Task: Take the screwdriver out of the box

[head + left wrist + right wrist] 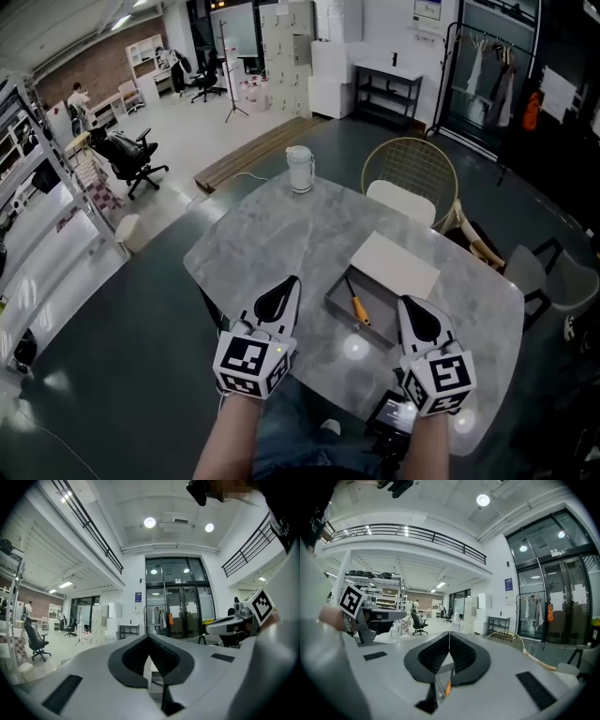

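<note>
An open grey box (pixel 339 302) lies on the marble table (pixel 272 244), its white lid (pixel 394 264) leaning at the far side. Inside it rests a screwdriver (pixel 357 307) with an orange handle and dark shaft. My left gripper (pixel 291 281) hovers left of the box, jaws shut and empty. My right gripper (pixel 405 303) hovers at the box's right end, also shut with nothing held. In the right gripper view the orange handle (pixel 447 687) peeks through the gap below the closed jaws (pixel 449 633). The left gripper view shows its jaws (pixel 149 637) closed, with the box lid (pixel 152 672) behind.
A white kettle (pixel 299 169) stands at the table's far edge. A round wire-backed chair (pixel 410 178) with a white cushion sits behind the table, another chair (pixel 548 277) to the right. Black office chairs (pixel 127 155) and shelving (pixel 37 159) stand at left.
</note>
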`<state>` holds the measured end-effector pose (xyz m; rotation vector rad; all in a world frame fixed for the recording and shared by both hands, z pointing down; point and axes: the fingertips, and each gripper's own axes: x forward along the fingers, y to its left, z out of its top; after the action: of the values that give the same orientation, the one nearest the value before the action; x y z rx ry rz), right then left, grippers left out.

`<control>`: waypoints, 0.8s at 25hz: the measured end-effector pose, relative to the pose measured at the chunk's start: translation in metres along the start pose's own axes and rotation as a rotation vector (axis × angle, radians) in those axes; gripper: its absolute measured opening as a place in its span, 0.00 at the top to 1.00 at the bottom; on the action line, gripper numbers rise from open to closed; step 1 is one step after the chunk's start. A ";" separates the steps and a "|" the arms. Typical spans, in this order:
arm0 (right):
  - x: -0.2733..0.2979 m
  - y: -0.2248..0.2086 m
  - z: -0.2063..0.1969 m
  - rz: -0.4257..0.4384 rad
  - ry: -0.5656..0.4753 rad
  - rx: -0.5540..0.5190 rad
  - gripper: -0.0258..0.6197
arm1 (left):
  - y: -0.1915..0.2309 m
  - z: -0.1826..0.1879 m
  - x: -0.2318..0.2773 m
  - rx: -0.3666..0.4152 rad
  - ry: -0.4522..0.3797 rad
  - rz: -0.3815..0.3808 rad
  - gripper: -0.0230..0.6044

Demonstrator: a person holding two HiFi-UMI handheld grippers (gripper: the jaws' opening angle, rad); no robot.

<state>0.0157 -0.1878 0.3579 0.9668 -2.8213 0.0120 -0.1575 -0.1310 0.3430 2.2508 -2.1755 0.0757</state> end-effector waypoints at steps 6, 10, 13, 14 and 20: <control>0.034 -0.011 -0.008 -0.095 0.038 0.013 0.92 | 0.026 -0.012 0.047 -0.008 0.018 -0.103 0.94; 0.060 -0.028 -0.010 -0.167 0.059 0.030 0.92 | 0.043 -0.020 0.088 -0.019 0.032 -0.172 0.94; 0.082 -0.038 -0.011 -0.215 0.079 0.040 0.92 | 0.058 -0.024 0.118 -0.025 0.046 -0.220 0.94; 0.089 -0.041 -0.010 -0.230 0.088 0.043 0.92 | 0.063 -0.025 0.128 -0.028 0.053 -0.235 0.94; 0.123 -0.057 -0.018 -0.318 0.137 0.066 0.92 | 0.086 -0.038 0.182 -0.037 0.090 -0.335 0.94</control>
<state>-0.0428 -0.3071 0.3922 1.3623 -2.5290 0.1286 -0.2383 -0.3143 0.3863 2.5002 -1.7155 0.1286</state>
